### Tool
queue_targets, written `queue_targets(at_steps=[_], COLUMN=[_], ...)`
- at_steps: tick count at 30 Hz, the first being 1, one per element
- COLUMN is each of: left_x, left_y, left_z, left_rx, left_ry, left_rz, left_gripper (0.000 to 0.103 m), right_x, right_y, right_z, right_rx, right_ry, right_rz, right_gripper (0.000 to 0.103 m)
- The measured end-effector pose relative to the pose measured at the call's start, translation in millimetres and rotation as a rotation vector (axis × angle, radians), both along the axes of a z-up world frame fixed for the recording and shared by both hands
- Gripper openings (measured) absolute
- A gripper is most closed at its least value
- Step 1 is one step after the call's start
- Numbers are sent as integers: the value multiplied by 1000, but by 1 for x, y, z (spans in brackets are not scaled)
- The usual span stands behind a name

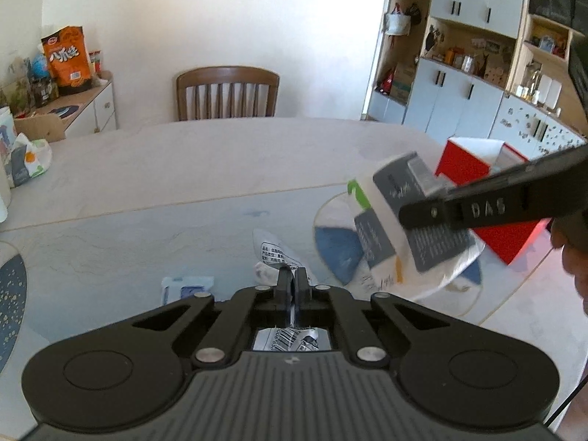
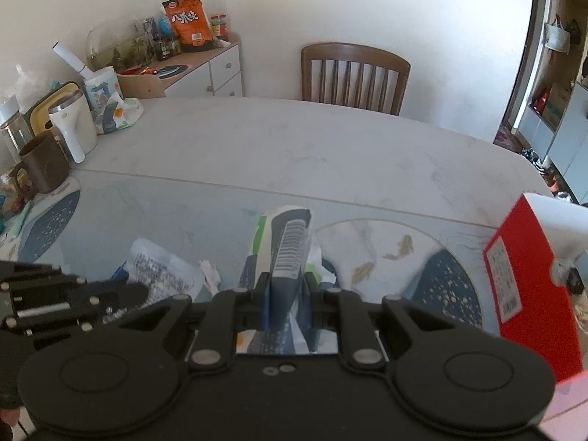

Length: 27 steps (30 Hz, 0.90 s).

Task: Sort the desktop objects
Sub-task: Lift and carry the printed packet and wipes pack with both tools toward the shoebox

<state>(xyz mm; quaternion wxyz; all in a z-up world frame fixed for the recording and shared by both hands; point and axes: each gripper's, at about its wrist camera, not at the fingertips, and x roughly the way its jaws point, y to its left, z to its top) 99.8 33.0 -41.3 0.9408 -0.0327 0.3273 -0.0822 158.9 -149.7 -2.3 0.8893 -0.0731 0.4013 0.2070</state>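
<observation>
My left gripper (image 1: 293, 275) is shut on a thin white printed wrapper (image 1: 273, 251) just above the table; the wrapper also shows in the right wrist view (image 2: 161, 270). My right gripper (image 2: 286, 281) is shut on a grey and white packet with a green edge (image 2: 288, 246) and holds it lifted over the table. In the left wrist view this packet (image 1: 397, 217) hangs from the right gripper's fingers (image 1: 422, 215) beside a red open box (image 1: 463, 165). The red box (image 2: 522, 268) stands at the right in the right wrist view.
A small blue and white sachet (image 1: 187, 288) lies on the table left of my left gripper. A round fish-pattern placemat (image 2: 386, 250) lies under the packet. A mug (image 2: 44, 163), a kettle (image 2: 73, 125) and jars crowd the left edge. A wooden chair (image 2: 352, 75) stands behind the table.
</observation>
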Motion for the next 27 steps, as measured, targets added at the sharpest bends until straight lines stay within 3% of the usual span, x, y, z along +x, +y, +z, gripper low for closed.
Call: queue_targets(at_steps=[11, 27], left_x=[5, 42], left_y=[-41, -139], left_z=[40, 85], left_rx=[-44, -66], left_ry=[-80, -183], left_rz=[-83, -234], left_gripper=[0, 0], right_x=[-10, -5], right_y=[-50, -143], right_z=[17, 55], right_rx=[-3, -12], right_ry=[-30, -143], right_rz=[-41, -146], right_gripper=[16, 16])
